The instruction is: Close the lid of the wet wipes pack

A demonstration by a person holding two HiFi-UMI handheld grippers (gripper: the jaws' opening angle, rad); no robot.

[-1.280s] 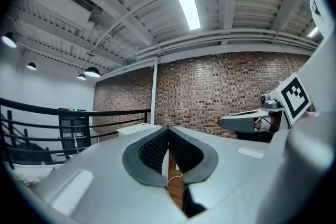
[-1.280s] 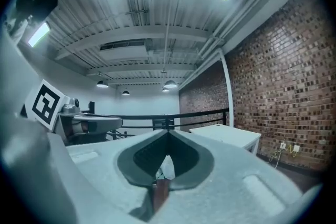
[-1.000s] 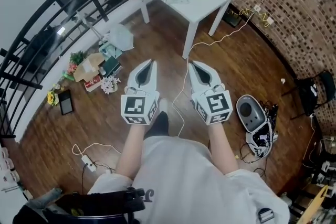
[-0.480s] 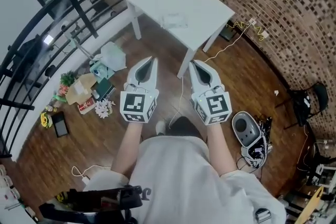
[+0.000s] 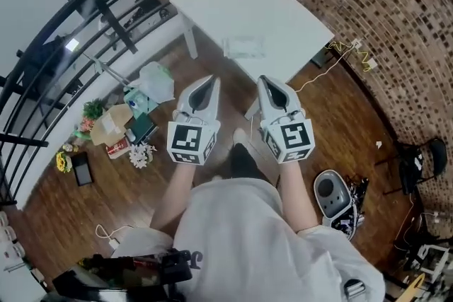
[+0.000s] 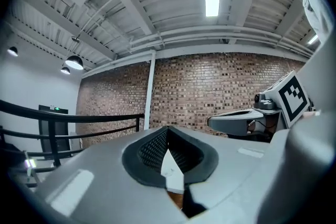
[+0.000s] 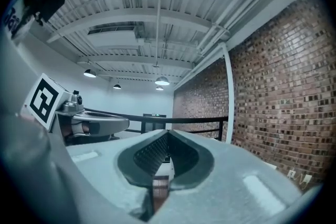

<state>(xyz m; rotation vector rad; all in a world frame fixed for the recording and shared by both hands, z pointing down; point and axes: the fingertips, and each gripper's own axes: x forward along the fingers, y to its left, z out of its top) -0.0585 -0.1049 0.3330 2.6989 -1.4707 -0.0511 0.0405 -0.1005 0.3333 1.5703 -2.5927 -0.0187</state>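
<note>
The wet wipes pack [image 5: 243, 47] lies flat on the white table [image 5: 290, 7] in the head view; it is too small to tell how its lid stands. My left gripper [image 5: 209, 82] and right gripper [image 5: 263, 81] are held side by side at chest height, pointing at the table's near edge and short of the pack. Both are shut with nothing between the jaws. In the left gripper view the left gripper [image 6: 168, 129] points up at a brick wall, and the right gripper [image 6: 244, 119] shows beside it. The right gripper view shows the right gripper [image 7: 168, 135] tilted up the same way.
A black railing [image 5: 106, 0] runs along the left. Boxes, a bag and flowers [image 5: 131, 120] litter the wooden floor left of me. A grey appliance with cables [image 5: 333, 193] sits at the right, near a curved brick wall [image 5: 382, 25] and a dark chair [image 5: 419, 160].
The table and the pack have come closer, towards the frame's middle, as the person walks forward. Both grippers stay shut and side by side.
</note>
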